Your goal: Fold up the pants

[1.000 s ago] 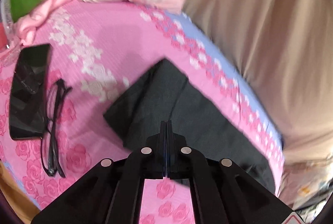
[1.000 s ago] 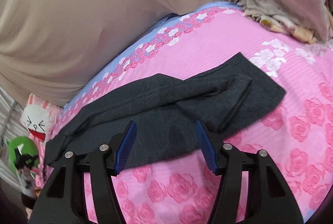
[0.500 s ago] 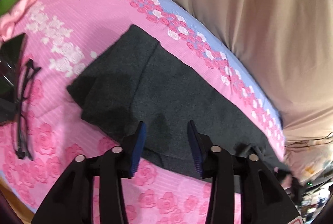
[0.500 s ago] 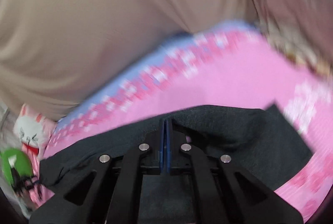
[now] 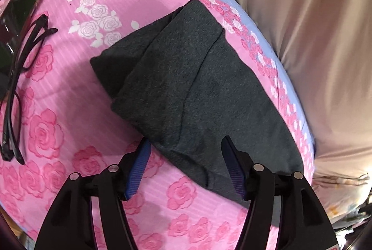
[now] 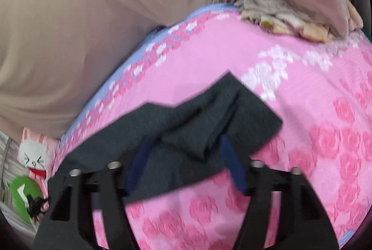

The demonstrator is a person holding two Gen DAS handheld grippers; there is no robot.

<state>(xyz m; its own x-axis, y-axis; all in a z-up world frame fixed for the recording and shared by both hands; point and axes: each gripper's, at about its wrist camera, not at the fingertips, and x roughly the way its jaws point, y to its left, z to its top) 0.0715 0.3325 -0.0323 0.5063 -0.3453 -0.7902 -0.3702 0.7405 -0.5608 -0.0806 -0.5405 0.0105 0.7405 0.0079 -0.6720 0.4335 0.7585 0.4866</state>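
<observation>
Two opening hand-held grippers, left and right, over dark grey folded pants (nothing gripped)

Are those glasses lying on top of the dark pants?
No, the black eyeglasses lie on the pink rose-print sheet beside a dark phone, well apart from the dark grey pants.

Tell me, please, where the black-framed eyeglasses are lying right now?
In the left wrist view, the black-framed eyeglasses lie on the pink rose-print bedsheet at the far left, beside a dark phone.
</observation>
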